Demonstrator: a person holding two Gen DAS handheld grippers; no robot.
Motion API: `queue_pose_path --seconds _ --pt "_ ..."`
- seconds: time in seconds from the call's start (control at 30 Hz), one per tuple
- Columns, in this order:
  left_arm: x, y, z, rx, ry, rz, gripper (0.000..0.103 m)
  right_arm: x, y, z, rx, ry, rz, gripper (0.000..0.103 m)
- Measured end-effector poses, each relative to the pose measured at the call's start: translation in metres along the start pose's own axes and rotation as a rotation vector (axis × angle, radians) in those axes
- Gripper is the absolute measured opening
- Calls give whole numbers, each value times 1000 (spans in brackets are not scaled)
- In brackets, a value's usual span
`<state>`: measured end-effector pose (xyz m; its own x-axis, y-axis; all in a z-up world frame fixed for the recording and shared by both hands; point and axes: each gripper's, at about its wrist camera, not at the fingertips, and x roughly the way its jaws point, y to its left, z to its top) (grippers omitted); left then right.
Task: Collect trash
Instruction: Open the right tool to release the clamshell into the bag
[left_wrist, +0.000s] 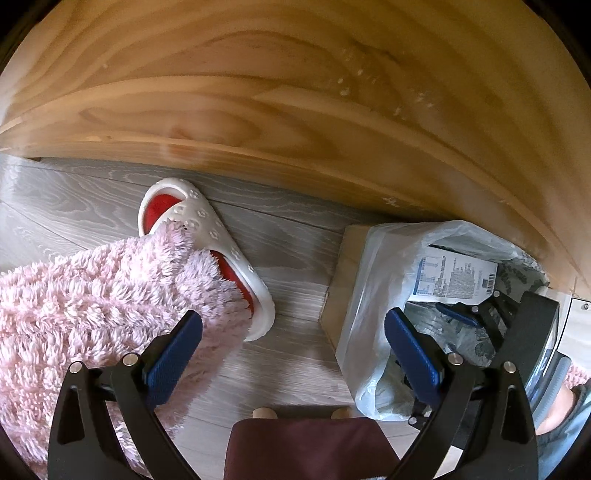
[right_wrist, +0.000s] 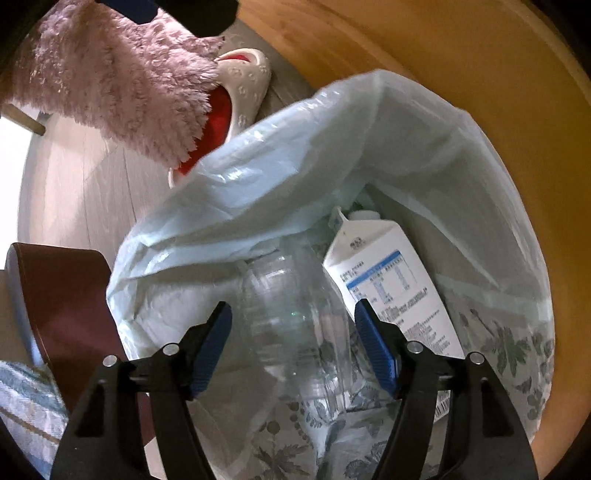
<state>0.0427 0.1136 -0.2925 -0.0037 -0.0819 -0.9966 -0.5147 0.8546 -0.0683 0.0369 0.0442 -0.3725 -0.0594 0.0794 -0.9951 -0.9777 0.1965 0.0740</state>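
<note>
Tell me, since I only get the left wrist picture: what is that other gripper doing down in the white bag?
Observer: The right gripper hangs inside the bag, with a clear plastic bottle between its spread fingers.
Operator: Is it squeezing the bottle?
Observer: It seems not. In the right wrist view the pads look just clear of the bottle, though the picture is blurred.
Operator: And that printed paper I can see in there?
Observer: It is the side of a white carton with a folded gable top, lying right beside the bottle.
</note>
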Motion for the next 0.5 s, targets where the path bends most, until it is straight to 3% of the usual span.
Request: queue_pose_path --seconds 0.27,0.33,0.5 --pt "-1 -1 0 0 2 -10 96 3 -1 -16 10 68 36 67" --pt "-1 -1 0 -1 5 -13 96 2 -2 -18 14 65 47 60" --pt "-1 -2 1 -2 5 -15 96 -4 2 -11 6 15 40 59"
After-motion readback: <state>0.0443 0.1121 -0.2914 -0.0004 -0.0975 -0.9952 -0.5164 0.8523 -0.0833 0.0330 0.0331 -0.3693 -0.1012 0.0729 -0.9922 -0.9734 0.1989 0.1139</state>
